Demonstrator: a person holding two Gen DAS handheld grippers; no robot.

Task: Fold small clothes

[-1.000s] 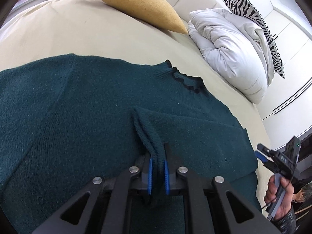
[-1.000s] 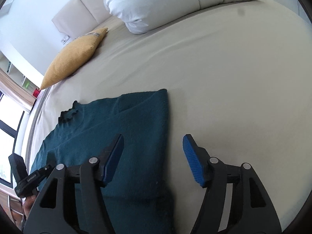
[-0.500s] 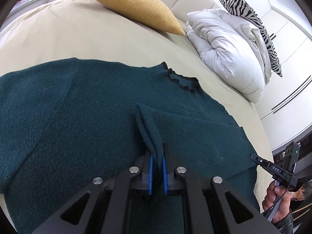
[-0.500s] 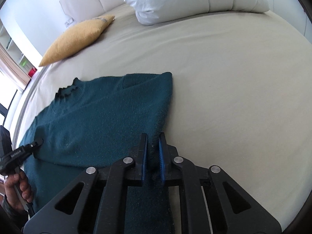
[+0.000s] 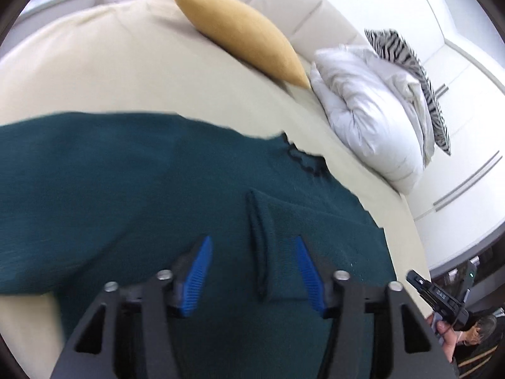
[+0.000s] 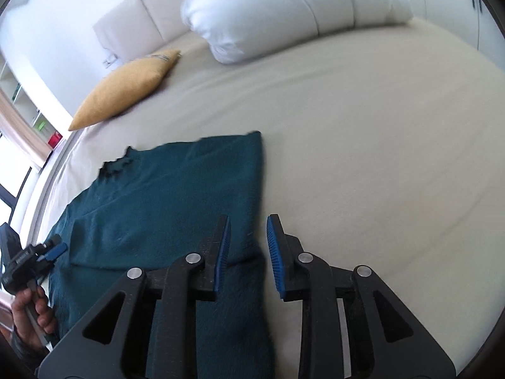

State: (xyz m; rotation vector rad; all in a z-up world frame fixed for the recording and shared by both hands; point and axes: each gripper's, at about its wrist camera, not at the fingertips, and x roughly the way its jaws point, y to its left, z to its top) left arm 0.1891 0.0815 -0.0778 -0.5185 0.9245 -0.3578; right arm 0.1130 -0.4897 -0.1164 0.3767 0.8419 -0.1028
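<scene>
A dark teal knit sweater (image 5: 126,189) lies flat on the beige bed, its right sleeve folded across the body, its frilled collar (image 5: 303,161) toward the pillows. My left gripper (image 5: 252,271) is open, its blue pads either side of the sleeve cuff (image 5: 257,237), which lies free on the sweater. My right gripper (image 6: 247,246) is open over the sweater's folded right edge (image 6: 252,189), holding nothing. The left gripper shows at the left of the right wrist view (image 6: 50,251); the right gripper shows at the lower right of the left wrist view (image 5: 438,297).
A mustard cushion (image 5: 240,38) and a folded white duvet (image 5: 369,117) with a zebra-print pillow (image 5: 410,72) lie at the head of the bed. Bare beige sheet (image 6: 378,142) stretches to the right of the sweater. White wardrobes stand beyond.
Both grippers have opened and let go of the sweater: the left released the sleeve cuff, the right released the folded edge. Both have pulled back slightly.
</scene>
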